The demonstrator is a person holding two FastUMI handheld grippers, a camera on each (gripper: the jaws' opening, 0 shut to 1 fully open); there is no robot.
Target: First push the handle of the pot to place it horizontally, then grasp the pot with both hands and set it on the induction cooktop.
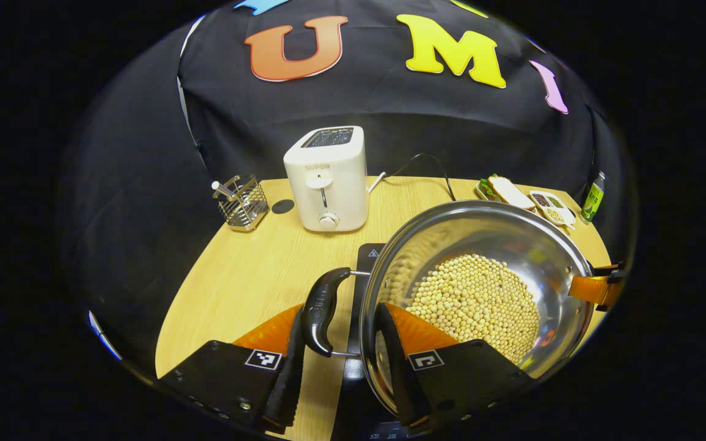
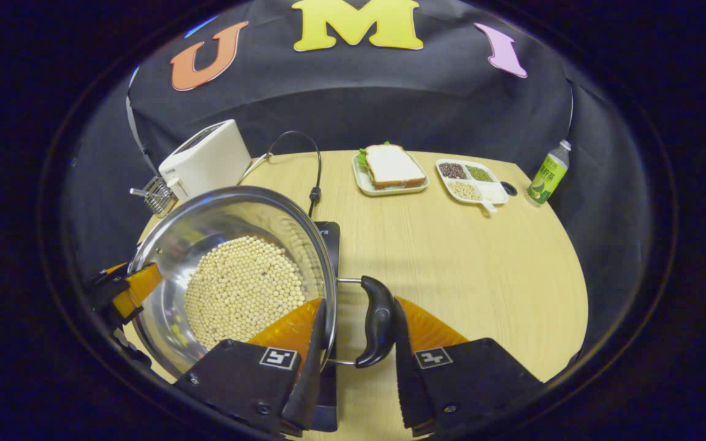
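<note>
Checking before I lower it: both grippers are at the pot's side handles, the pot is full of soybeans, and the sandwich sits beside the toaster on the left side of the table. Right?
One slip: the sandwich is not beside the toaster. The right gripper view shows it on a tray across the table, next to the divided dish. The pot and both grippers are as you say.

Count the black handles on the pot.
2. One handle sits on the pot's left side between the left tongs; the other handle is on its right side between the right tongs.
</note>
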